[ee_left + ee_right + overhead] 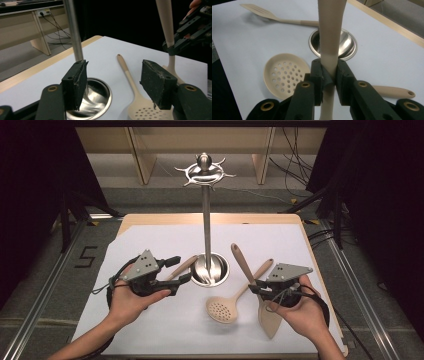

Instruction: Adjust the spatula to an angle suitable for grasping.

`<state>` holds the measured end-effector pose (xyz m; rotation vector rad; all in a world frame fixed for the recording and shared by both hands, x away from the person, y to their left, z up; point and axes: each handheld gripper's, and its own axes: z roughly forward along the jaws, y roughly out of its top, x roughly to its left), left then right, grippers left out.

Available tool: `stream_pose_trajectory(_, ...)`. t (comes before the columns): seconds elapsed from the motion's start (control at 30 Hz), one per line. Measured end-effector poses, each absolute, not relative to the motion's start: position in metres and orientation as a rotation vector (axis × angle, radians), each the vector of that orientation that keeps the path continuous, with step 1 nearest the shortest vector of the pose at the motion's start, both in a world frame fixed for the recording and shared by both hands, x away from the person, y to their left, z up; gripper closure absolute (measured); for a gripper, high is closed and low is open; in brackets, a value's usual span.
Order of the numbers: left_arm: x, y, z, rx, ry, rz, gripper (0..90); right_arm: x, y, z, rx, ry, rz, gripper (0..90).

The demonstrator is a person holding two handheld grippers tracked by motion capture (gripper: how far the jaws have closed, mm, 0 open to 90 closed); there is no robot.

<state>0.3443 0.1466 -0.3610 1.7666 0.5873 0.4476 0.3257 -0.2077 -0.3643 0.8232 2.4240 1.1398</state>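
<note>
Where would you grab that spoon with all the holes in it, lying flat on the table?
By its handle, I'd say, from above. The spoon with holes lies flat with its round bowl toward the person and its slim straight handle pointing away, free on both sides. Jaws set across the middle of the handle should close on it easily; the wide shallow bowl offers no narrow part to pinch.

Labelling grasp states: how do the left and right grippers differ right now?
1. The left gripper is open with nothing between its jaws; the right gripper is shut on the spatula handle.
2. The left gripper sits beside the steel stand base; the right gripper is over the spatula, next to the skimmer.

Shared: both are hand-held, with black jaws and a grey three-cornered plate on top.
</note>
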Motion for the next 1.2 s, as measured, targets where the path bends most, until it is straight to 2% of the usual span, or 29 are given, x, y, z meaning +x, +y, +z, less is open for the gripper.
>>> stream_pose_trajectory(0.57, 0.352, 0.102, -0.339, 1.727, 0.507, 0.403, 37.6, 0.326, -0.2, -0.365, 0.924, 2.301, 1.248, 78.9)
stream_pose_trajectory(1.2, 0.351, 0.066, -0.318, 1.696, 0.425, 0.34, 39.8, 0.327, -0.185, -0.349, 0.941, 2.269, 1.274, 79.0)
